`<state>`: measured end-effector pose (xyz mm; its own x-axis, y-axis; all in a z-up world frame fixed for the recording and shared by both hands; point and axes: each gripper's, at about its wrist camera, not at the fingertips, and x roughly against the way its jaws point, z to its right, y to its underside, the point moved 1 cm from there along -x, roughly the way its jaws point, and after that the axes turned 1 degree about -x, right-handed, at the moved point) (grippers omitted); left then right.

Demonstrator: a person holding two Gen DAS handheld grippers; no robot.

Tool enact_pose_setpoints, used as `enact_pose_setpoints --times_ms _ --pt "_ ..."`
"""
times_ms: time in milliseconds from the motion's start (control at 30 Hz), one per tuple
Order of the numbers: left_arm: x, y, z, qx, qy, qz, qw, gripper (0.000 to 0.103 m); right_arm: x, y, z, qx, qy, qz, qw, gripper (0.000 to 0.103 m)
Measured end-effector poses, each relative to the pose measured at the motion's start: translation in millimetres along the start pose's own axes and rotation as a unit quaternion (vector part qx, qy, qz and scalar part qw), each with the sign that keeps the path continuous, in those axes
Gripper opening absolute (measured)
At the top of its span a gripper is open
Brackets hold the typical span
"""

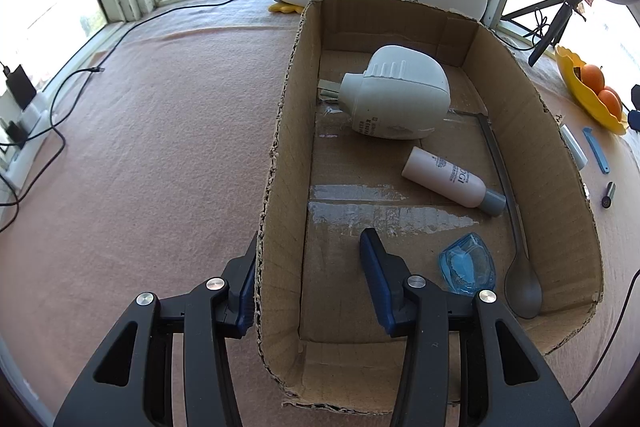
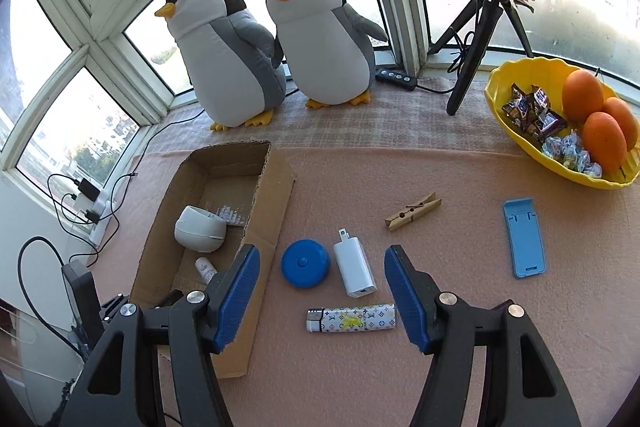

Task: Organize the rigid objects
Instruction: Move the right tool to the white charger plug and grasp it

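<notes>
Pink tabletop [image 1: 140, 147]. Left view: left tool [image 1: 308, 287] straddles box [image 1: 280, 187] wall, pinching it; bottle [image 1: 452, 179], spoon [image 1: 520, 283] inside. Right view: right tool [image 2: 322, 291] spread, empty, over charger [image 2: 354, 267], lighter [image 2: 352, 319], beside box [image 2: 264, 227].

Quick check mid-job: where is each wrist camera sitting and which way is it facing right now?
Left wrist: on the left gripper, angled down into the cardboard box; its fingers straddle the box wall.
Right wrist: on the right gripper, open, angled down at the white charger, blue round case and lighter.
Shared: the box, the penguins.
</notes>
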<state>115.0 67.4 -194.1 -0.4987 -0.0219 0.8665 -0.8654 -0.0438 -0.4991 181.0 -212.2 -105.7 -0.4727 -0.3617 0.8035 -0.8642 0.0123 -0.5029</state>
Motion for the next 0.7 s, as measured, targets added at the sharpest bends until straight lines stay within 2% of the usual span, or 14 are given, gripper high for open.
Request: enact_pose_setpoints --times_ms 200,700 --pt "0 0 0 0.000 0.000 0.000 1.0000 0.046 -15 7 3 0.021 0.020 -0.014 0.999 0.061" --pt "0 0 0 0.000 0.000 0.000 1.0000 0.046 -70 20 -3 0.074 0.062 -0.074 0.993 0.040"
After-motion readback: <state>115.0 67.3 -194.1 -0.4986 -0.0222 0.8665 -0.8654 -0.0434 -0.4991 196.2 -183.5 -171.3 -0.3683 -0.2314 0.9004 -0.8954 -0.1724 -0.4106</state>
